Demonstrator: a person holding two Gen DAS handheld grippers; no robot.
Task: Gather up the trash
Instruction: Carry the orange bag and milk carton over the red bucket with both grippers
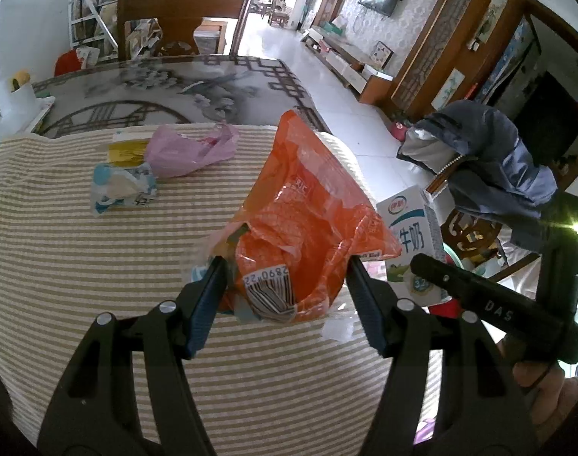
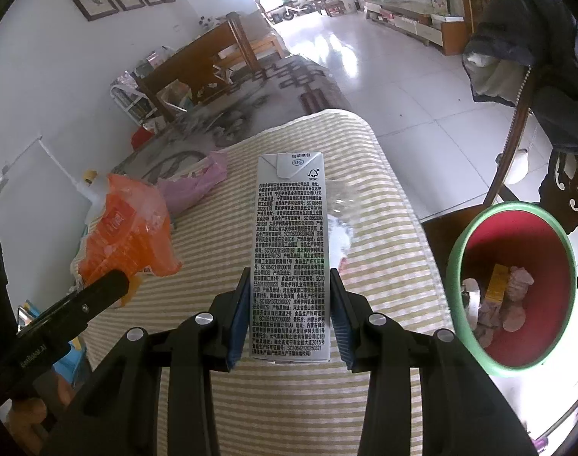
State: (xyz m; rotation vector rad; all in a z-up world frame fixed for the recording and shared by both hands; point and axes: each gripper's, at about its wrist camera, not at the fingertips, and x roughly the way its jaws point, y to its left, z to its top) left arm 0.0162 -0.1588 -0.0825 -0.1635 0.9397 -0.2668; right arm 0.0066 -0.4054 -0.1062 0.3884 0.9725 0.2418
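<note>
The worktop is covered with a striped cloth, and the litter is spread over it so that each piece can be reached from the near edge. Just off its right side, lower down, stands a green-rimmed red bin with a few scraps already lying in the bottom; it looks placed there so that rubbish can be carried a short way sideways and dropped in.

The orange snack bag stands crumpled between the fingers of the left claw, which is spread wide around its lower end. Whether the pads actually press the plastic I cannot tell.

The right claw is closed narrow on the milk carton, pads flat against its two long sides, holding it lengthways so it should not twist on the way to the bin.

Farther back on the cloth lie a pink plastic bag, a pale blue wrapper just beside it, and a yellow packet, none yet picked up.
</note>
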